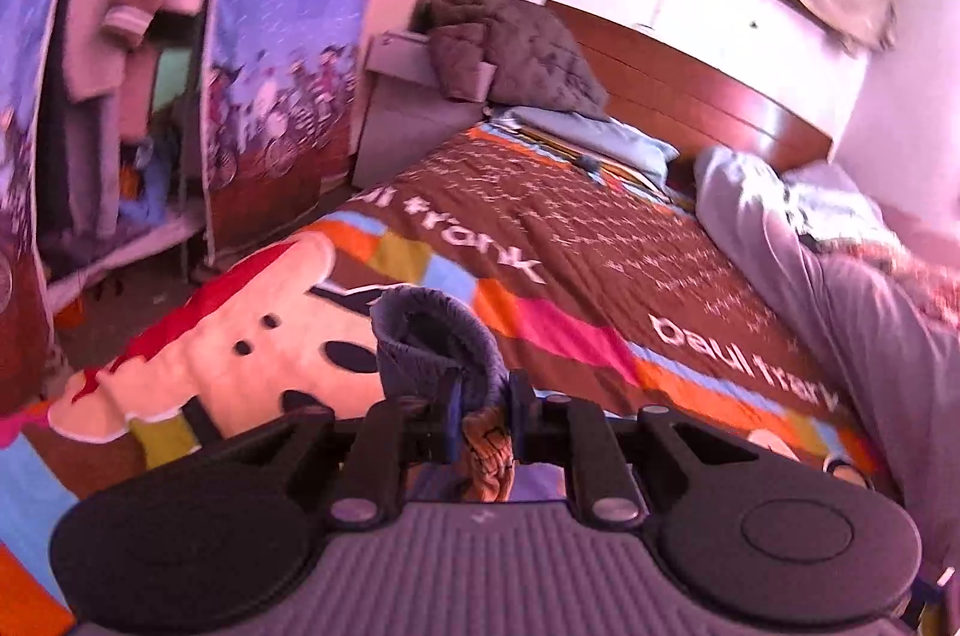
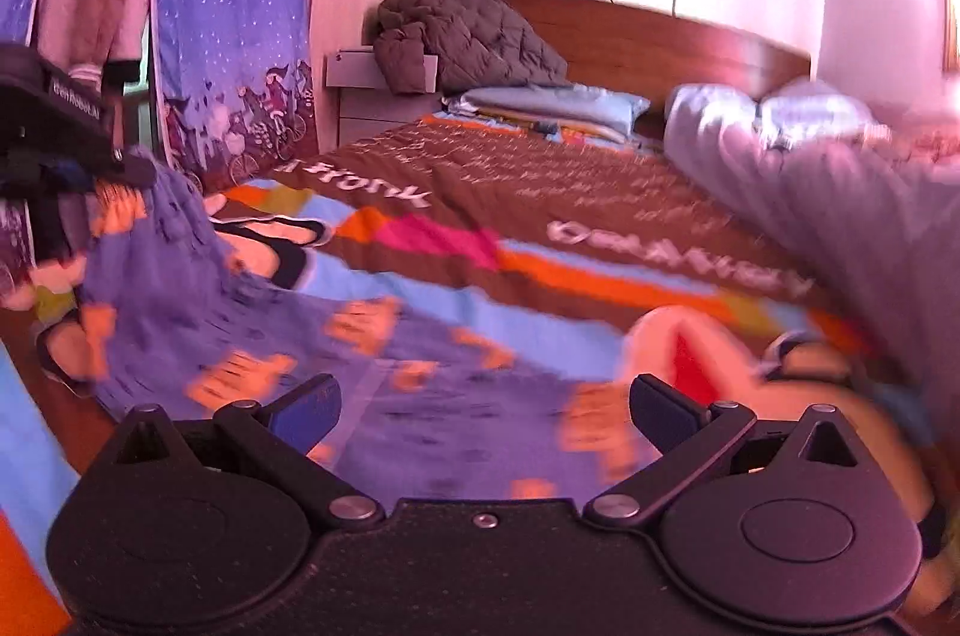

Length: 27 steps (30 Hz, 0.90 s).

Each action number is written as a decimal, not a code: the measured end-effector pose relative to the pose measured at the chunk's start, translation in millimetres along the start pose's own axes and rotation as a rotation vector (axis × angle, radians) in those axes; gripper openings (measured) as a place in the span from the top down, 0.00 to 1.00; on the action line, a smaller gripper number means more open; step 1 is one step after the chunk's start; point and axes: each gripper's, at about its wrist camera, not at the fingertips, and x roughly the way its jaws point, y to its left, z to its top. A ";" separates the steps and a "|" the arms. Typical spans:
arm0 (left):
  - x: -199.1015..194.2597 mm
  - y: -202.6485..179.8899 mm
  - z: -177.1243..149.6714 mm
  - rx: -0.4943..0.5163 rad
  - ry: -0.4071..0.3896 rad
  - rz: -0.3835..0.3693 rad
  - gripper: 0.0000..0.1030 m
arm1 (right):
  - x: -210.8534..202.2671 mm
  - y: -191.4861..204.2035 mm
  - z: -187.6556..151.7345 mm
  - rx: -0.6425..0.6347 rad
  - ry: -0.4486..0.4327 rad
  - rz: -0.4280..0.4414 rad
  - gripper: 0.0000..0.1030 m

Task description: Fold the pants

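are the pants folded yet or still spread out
Not folded: the pants drape loosely across the bedspread, one bunched end pinched and lifted by the left gripper. The right gripper is open, holding nothing.

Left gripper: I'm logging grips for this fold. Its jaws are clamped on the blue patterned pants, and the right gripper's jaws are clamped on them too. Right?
Not quite. The left gripper is clamped on the blue patterned pants, but the right gripper stands with its jaws wide apart over the cloth, gripping nothing, as the right wrist view shows.
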 end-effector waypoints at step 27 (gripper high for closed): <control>27.3 -228.1 -118.8 0.306 0.487 -0.248 0.52 | -51.2 -248.3 -32.1 0.403 -0.081 -0.255 0.01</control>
